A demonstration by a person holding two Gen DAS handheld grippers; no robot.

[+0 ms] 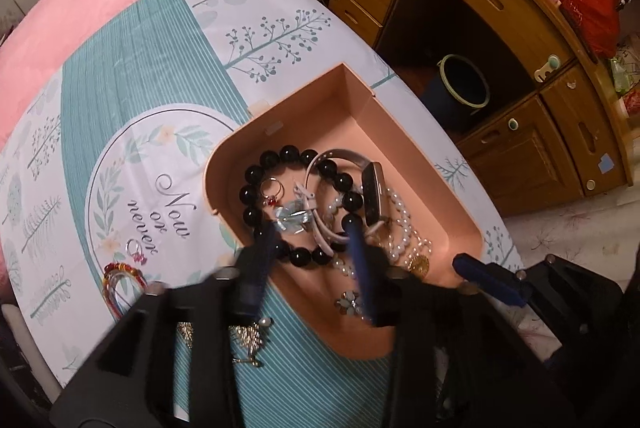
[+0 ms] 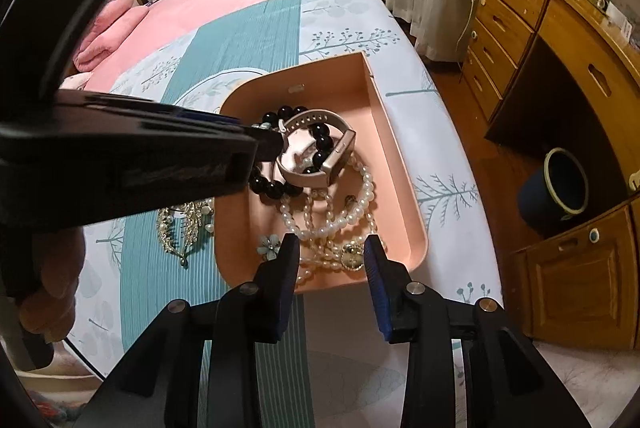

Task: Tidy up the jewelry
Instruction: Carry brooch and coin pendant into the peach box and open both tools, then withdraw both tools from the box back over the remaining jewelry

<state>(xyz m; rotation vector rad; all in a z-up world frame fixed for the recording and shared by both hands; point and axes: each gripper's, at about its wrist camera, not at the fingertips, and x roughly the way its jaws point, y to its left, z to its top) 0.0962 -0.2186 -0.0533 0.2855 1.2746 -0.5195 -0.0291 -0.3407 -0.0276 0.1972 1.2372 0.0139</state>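
Item: pink tray [image 1: 404,132] holds most jewelry; L gripper [image 1: 312,234] open, nothing held, over black bead bracelet [image 1: 256,164]; R gripper [image 2: 332,248] open over pearl strands [image 2: 340,216]; rings [image 1: 136,254] outside tray, nearer L.

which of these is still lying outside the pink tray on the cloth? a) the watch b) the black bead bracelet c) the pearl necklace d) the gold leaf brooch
d: the gold leaf brooch lies on the cloth beside the pink tray, while the black bead bracelet, watch and pearl necklace are all inside it.
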